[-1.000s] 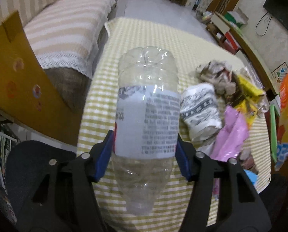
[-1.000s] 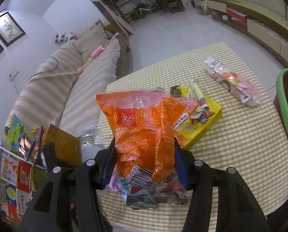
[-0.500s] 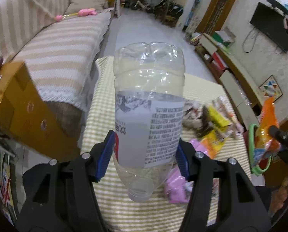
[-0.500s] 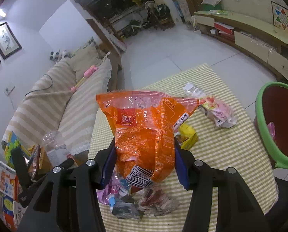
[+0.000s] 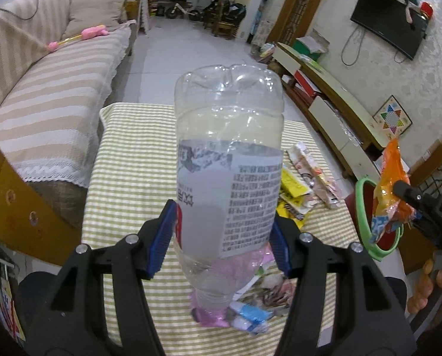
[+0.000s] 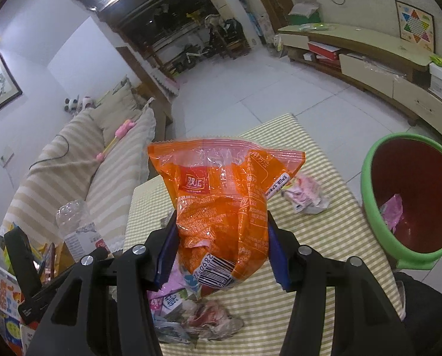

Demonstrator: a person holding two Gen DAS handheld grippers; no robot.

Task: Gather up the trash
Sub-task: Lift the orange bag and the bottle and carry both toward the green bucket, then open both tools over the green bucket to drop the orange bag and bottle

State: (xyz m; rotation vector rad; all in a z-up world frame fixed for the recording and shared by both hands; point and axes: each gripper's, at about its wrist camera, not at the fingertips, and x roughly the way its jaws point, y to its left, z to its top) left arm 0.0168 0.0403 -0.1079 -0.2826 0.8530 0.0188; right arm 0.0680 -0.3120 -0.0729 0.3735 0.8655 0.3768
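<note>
1. Left wrist view: left gripper (image 5: 222,237) clamping clear plastic bottle (image 5: 228,163) across its label, base forward, above checked tablecloth (image 5: 126,160).
2. Right gripper (image 6: 221,249) pinching orange snack bag (image 6: 224,204), lifting clear for carrying binward.
3. Green-rimmed bin (image 6: 369,201) standing beside table, holding pink wrapper (image 6: 394,212).

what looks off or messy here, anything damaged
The plastic bottle in the left gripper is held upside down, its label torn at the top edge. Crumpled wrappers lie scattered on the checked tablecloth.
</note>
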